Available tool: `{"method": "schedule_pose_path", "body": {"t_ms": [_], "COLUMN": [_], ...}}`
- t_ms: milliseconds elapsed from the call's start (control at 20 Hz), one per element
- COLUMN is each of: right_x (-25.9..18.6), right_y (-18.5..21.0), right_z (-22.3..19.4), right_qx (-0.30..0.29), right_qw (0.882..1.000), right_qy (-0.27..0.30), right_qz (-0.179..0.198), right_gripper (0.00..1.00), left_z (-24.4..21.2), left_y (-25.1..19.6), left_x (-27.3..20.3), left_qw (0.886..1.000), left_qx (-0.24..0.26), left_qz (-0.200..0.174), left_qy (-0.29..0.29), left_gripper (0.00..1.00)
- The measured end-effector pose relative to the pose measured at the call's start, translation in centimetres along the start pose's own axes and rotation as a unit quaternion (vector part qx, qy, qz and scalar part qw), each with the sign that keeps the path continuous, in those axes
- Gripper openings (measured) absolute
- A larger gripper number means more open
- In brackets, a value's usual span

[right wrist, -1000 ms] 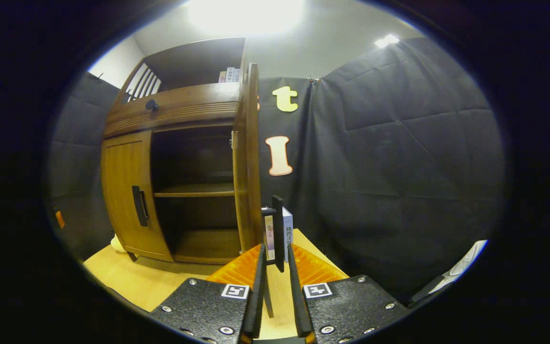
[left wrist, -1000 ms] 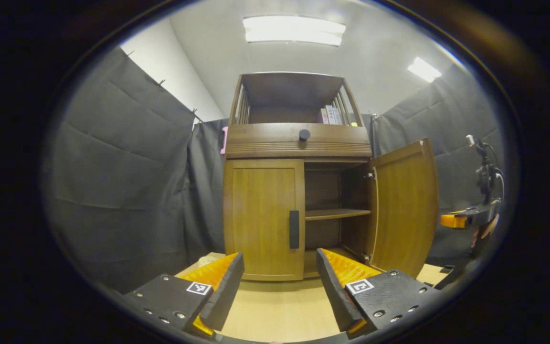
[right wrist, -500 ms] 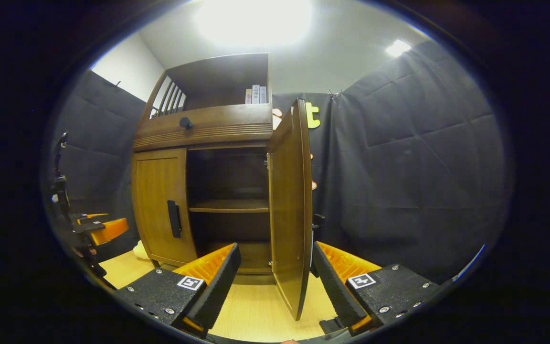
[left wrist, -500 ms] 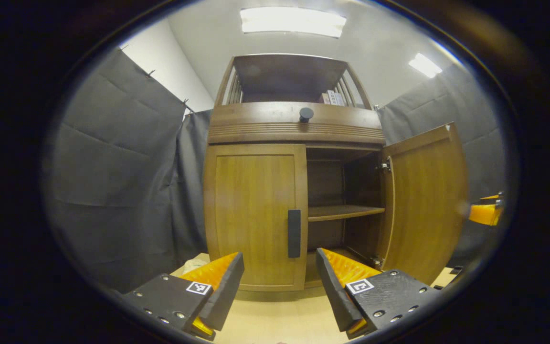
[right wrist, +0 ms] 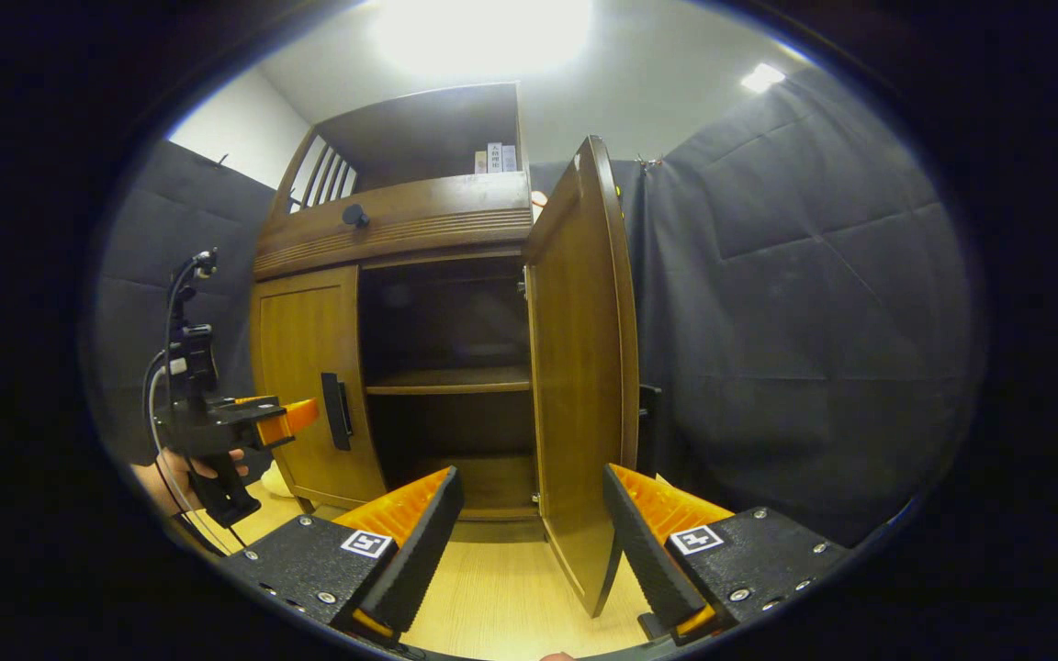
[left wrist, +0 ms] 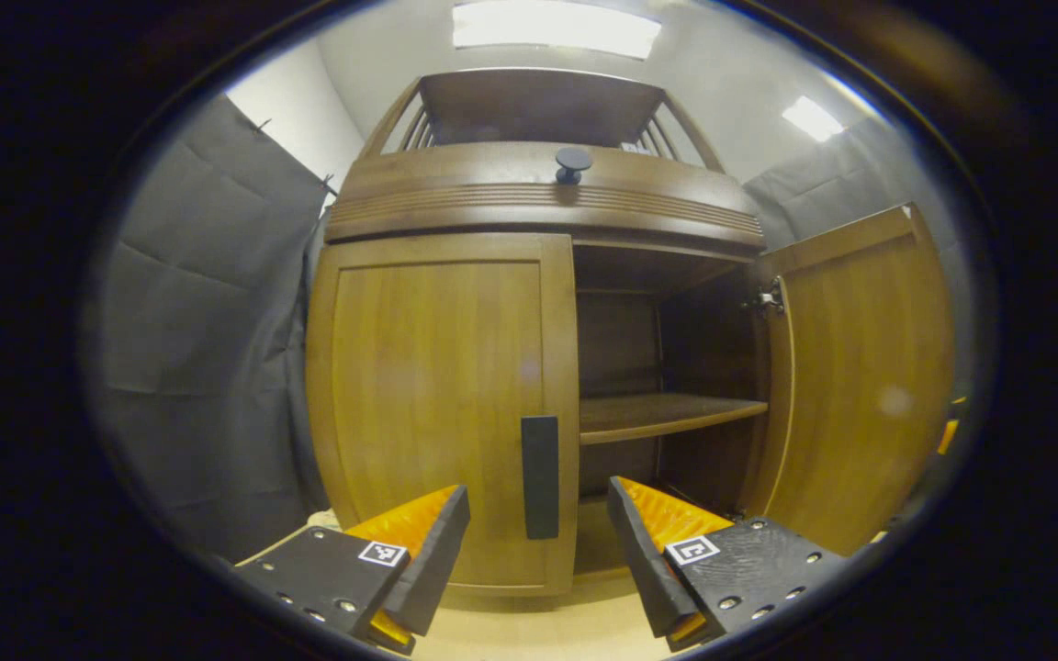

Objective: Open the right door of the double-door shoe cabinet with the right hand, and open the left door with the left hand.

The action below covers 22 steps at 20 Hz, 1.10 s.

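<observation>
The wooden shoe cabinet [left wrist: 529,197] fills the left gripper view from close up. Its left door [left wrist: 437,395] is closed, and the black vertical handle [left wrist: 540,477] stands just ahead of my open left gripper [left wrist: 536,491], lined up between the fingers without touching them. The right door [left wrist: 860,367] is swung wide open. In the right gripper view that right door [right wrist: 584,367] stands nearly edge-on just ahead of my open right gripper [right wrist: 531,476], which holds nothing. The left gripper [right wrist: 295,415], held by a hand [right wrist: 171,477], hovers in front of the left door's handle [right wrist: 333,410].
Inside the open half is a dark compartment with one shelf [left wrist: 667,415]. A drawer front with a round knob [left wrist: 572,162] runs above the doors, and books [right wrist: 495,158] stand in the top rack. Black cloth walls [right wrist: 795,321] surround the cabinet on a light wooden surface [right wrist: 501,597].
My left gripper has moved in close to the left door's handle. My right gripper let go of the right door's handle, opened and drew back; the door stays open.
</observation>
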State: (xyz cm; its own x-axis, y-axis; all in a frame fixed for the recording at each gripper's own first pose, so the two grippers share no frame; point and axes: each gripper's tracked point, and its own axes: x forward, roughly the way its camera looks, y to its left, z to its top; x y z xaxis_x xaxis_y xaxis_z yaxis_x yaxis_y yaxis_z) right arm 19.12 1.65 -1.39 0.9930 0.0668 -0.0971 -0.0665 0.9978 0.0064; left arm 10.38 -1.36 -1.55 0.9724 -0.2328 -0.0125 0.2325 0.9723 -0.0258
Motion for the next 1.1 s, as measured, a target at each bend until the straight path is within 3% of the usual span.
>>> {"method": "schedule_pose_path", "body": {"t_ms": [50, 250, 300, 400, 650, 700, 1100], "right_x": [0.3, 1.1, 1.2, 1.2, 1.3, 1.4, 0.9], "right_y": [0.1, 0.8, 1.1, 1.2, 0.5, 0.5, 0.7], "right_z": [-0.2, -1.0, -1.1, -1.4, -1.8, -2.0, -2.0], "right_qx": [0.0, 0.0, 0.0, -0.004, 0.0, 0.005, 0.002], "right_qw": [1.0, 1.0, 1.0, 1.0, 1.0, 1.0, 1.0], "right_qy": [0.001, 0.008, 0.009, 0.011, 0.016, 0.018, 0.018], "right_qz": [0.001, 0.006, 0.01, 0.012, 0.003, 0.001, 0.008], "right_gripper": [0.92, 0.94, 0.94, 0.94, 0.94, 0.94, 0.94], "left_z": [-0.2, -0.6, -0.7, -1.3, -2.0, -2.2, -2.8], "left_y": [0.1, 0.2, 0.3, 0.3, 0.8, 0.7, 0.4], "left_x": [0.3, 1.0, 1.2, 1.5, 2.3, 2.4, 1.8], "left_qw": [1.0, 1.0, 1.0, 1.0, 0.999, 0.999, 0.998], "left_qx": [0.002, 0.006, 0.007, 0.002, -0.012, -0.016, -0.024], "left_qz": [0.0, 0.002, 0.004, 0.011, 0.019, 0.018, 0.015], "left_qy": [0.001, 0.009, 0.01, 0.016, 0.043, 0.049, 0.053], "left_gripper": [0.8, 0.92, 0.81, 0.8, 0.64, 0.7, 0.25]}}
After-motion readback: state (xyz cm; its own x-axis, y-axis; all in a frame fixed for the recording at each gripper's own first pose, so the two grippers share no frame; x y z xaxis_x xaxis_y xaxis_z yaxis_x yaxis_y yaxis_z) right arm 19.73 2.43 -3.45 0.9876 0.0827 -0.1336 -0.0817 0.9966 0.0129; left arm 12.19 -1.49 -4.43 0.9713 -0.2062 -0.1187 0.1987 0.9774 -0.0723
